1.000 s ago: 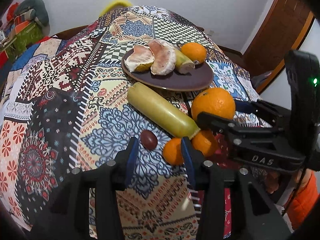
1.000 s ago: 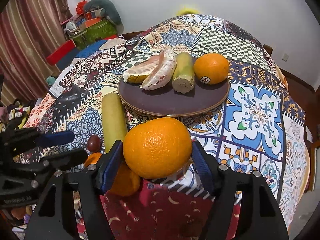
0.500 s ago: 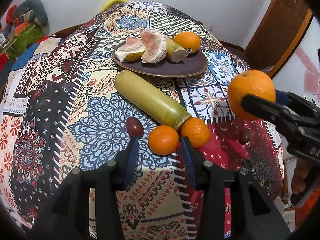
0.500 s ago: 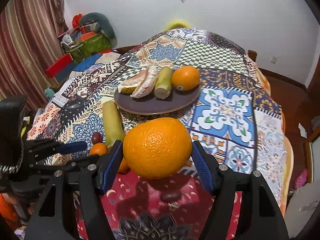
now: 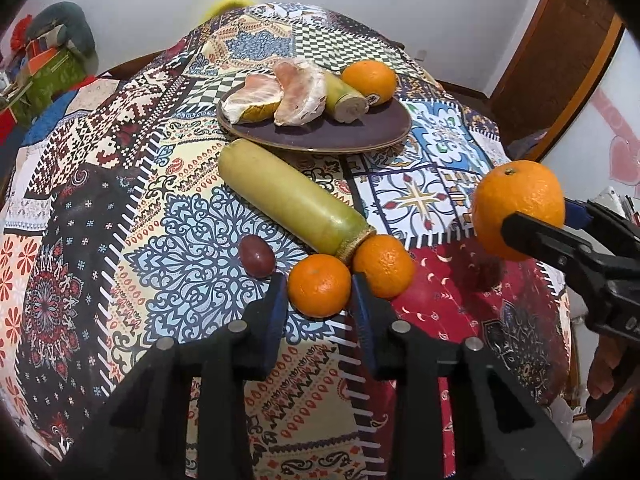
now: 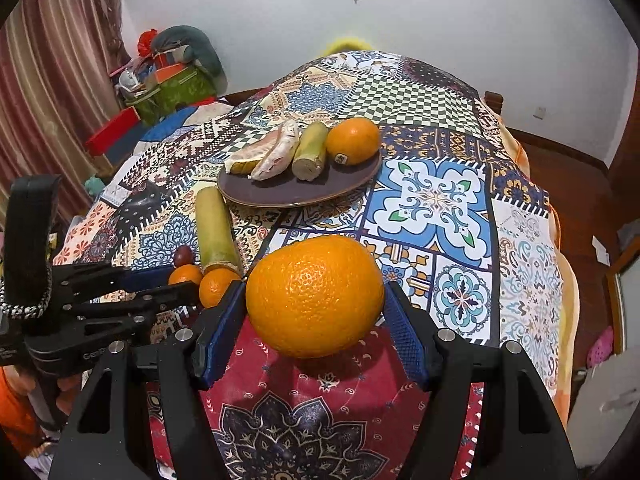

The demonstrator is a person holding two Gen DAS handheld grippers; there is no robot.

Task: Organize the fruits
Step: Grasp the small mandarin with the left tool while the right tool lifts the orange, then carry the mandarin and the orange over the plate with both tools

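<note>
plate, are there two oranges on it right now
No, the plate holds only one orange, beside the peeled pomelo pieces and a short cane piece.

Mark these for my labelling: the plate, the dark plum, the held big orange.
plate [image 5: 360,136]: left wrist view, bare front surface.
dark plum [image 5: 256,256]: left wrist view, its middle.
big orange [image 6: 315,295]: right wrist view, centre of peel.

Bright orange fruit [image 6: 315,294] between blue pads [image 6: 404,344]. Dark brown plate [image 5: 372,138]; pale yellow-green stalk [image 5: 290,202]. Multicoloured patchwork tablecloth [image 5: 160,240], checks and florals.
</note>
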